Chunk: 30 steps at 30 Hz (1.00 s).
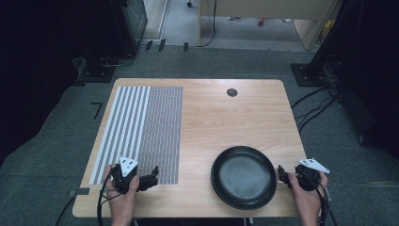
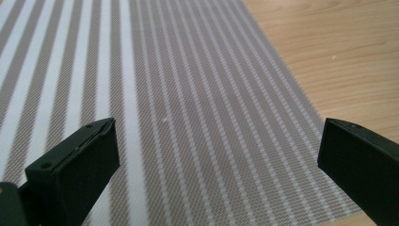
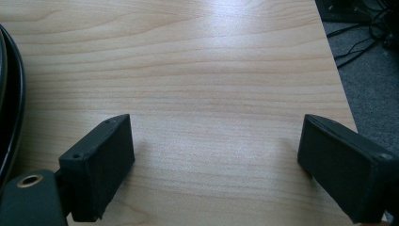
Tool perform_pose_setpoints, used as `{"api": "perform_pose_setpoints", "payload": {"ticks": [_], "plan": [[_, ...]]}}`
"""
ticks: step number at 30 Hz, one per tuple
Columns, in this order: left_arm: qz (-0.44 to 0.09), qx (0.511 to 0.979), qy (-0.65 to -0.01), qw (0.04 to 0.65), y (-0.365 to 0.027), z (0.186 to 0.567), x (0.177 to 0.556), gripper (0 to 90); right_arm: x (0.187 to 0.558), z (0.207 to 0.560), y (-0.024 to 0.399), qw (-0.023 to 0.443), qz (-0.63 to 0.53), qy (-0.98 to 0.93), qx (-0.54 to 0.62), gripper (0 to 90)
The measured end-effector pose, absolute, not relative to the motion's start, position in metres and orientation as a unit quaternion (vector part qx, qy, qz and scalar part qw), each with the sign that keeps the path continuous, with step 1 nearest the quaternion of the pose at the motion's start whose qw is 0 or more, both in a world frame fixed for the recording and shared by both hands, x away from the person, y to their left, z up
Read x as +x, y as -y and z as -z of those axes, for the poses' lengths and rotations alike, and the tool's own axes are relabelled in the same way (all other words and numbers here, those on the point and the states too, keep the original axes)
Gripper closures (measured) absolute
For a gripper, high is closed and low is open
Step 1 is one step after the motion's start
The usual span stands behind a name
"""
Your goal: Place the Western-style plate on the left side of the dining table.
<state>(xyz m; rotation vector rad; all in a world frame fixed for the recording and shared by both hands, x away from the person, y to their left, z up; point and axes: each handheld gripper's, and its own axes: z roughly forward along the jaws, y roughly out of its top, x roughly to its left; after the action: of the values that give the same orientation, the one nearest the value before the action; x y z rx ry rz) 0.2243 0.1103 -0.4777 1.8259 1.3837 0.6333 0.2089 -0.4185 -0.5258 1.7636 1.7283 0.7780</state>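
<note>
A: Left gripper view, status of left gripper [image 2: 216, 155]?
B: Jaws spread wide, nothing between. Poised low over striped mat [image 2: 188, 94], near its right edge; bare table [image 2: 339, 47] beyond that edge.

A: Right gripper view, status of right gripper [image 3: 216, 160]?
B: Jaws likewise spread wide, nothing held. Bare wood under and ahead. Black rim of pan [image 3: 11, 94] at far left, just beside left jaw, apart from it. Table edge and grey floor [image 3: 371, 70] with cables at right.

A: High view, positions?
B: Left gripper [image 1: 153, 176] at near left of table [image 1: 221, 117], held in left hand [image 1: 123, 188], jaws over near right corner of mat [image 1: 141, 127]. Right gripper [image 1: 281, 173] at near right edge, held in right hand [image 1: 308, 193], jaws pointed toward pan [image 1: 243, 177], close to its right rim; contact cannot be told.

A: Pan location?
B: Flat on table, near edge, right of centre, between both grippers, closer to right one. Well apart from mat. Dark, round, nothing inside.

A: Other items?
B: Small dark round cap [image 1: 232, 92] at far centre of table.
</note>
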Motion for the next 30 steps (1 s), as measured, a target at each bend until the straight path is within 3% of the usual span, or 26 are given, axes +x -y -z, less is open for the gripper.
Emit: {"api": "perform_pose_setpoints", "payload": {"ticks": [17,26,30], "plan": [[-0.218,0.743,-0.476,0.418,-0.044,0.463,0.234,0.0,0.204,0.524,0.423,0.27,-0.302,-0.616,0.676,13.8],[-0.171,0.757,-0.458,0.434,-0.021,0.468,0.227,0.0,0.19,0.5,0.421,0.271,-0.351,-0.61,0.657,14.1],[-0.151,0.761,-0.453,0.439,-0.014,0.47,0.226,0.0,0.185,0.492,0.412,0.271,-0.361,-0.61,0.651,18.8]]}}
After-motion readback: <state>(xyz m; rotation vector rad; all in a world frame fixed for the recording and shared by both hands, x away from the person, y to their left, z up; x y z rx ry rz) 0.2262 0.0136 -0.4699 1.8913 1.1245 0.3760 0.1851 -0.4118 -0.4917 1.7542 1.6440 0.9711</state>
